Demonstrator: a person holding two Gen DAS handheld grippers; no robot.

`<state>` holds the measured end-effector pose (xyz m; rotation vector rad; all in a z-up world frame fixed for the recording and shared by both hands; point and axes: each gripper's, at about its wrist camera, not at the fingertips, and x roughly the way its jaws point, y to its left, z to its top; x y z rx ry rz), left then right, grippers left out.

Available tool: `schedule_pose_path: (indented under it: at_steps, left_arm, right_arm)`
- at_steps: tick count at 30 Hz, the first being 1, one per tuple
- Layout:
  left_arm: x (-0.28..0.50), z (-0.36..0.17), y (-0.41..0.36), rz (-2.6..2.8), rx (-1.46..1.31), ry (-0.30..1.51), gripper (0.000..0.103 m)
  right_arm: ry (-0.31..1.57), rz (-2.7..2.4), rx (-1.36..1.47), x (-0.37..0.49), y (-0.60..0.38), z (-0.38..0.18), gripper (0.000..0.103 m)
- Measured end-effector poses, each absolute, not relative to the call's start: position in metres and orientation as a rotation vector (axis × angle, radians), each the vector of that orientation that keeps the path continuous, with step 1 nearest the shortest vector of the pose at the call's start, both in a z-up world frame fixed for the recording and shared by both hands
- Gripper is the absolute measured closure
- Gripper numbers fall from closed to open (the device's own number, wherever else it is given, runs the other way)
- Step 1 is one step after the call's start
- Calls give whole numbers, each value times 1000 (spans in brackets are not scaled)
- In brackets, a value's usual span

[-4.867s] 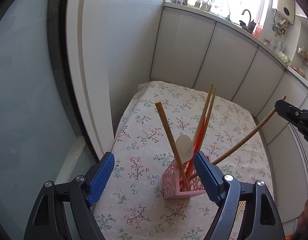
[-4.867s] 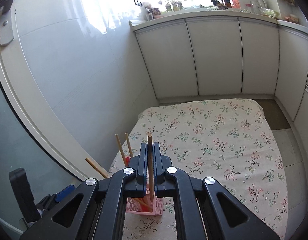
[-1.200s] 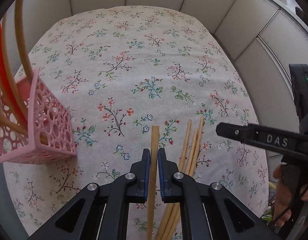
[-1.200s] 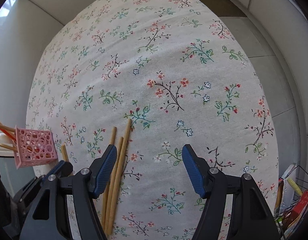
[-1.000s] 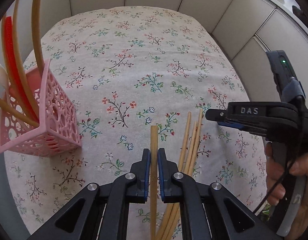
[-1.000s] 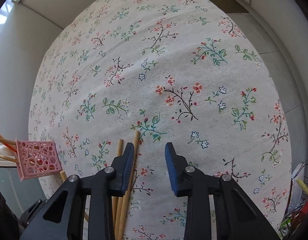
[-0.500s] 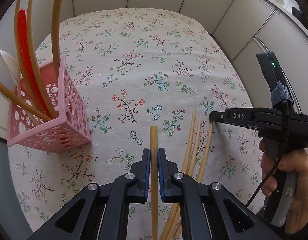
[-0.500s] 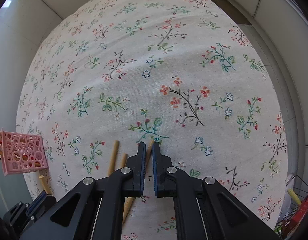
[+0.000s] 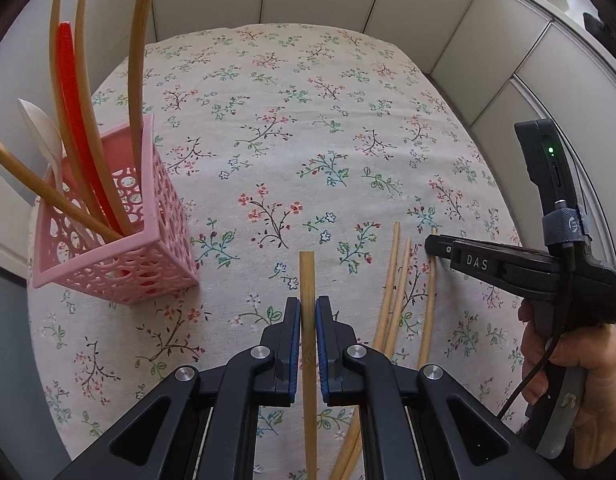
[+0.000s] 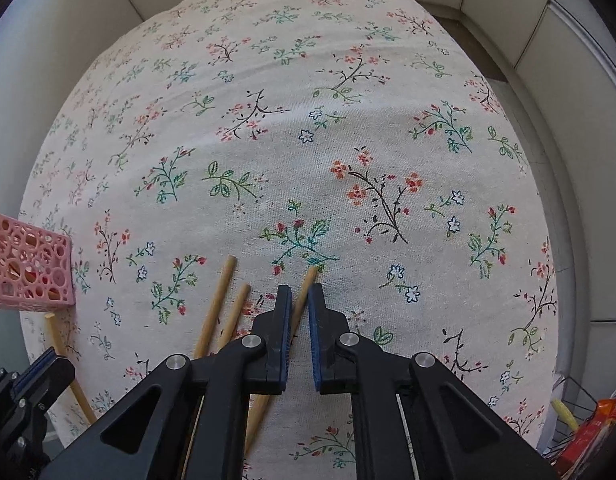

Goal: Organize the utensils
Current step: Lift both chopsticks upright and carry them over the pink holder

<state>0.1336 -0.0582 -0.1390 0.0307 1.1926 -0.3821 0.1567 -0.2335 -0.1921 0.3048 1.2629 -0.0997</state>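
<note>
Through the left wrist camera, the left gripper (image 9: 308, 318) is clamping a flat bamboo chopstick (image 9: 307, 280) between its blue pads, the stick running up out of the jaws over the floral tablecloth (image 9: 292, 128). To the left, a pink perforated basket (image 9: 120, 248) is standing on the cloth, holding several bamboo chopsticks (image 9: 138, 60), a red utensil (image 9: 74, 92) and a white spoon (image 9: 40, 128). To the right, three loose chopsticks (image 9: 399, 276) are lying on the cloth, fanned slightly apart. The right gripper (image 9: 433, 246), held in a person's hand (image 9: 575, 372), is reaching in from the right edge with its tip at the upper end of the outermost stick. White cabinet doors (image 9: 447, 20) are curving around the far side of the table. Nothing is lying between the held chopstick and the basket.

Through the right wrist camera, the right gripper (image 10: 299, 300) is pinching narrowly on one round chopstick (image 10: 308, 280), whose tip is poking out past the pads. Two more sticks (image 10: 224, 296) are lying just to its left. The pink basket (image 10: 28, 264) is sitting at the left edge, and the left gripper (image 10: 40, 364) is showing in the lower left corner with its chopstick (image 10: 64, 356). A wire rack (image 10: 575, 408) is peeking in at the lower right.

Compared with about a second ago, the right jaws, then spread wide over the sticks, have been closing and are now gripping that chopstick. The left gripper is still holding its stick, and the basket is showing more fully in its view.
</note>
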Motion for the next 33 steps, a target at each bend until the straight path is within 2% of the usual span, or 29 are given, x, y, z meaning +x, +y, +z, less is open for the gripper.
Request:
schedule_pose_path:
  at_steps: [3, 19, 33]
  left_arm:
    - [128, -129, -52, -385, 28, 1157, 96]
    - [93, -49, -17, -407, -16, 904, 96]
    - [58, 45, 34, -322, -147, 514, 96]
  right_arm:
    - [1247, -57, 357, 147, -236, -184, 98]
    - [918, 45, 354, 70, -232, -61, 99]
    - [639, 101, 339, 39, -223, 22, 99]
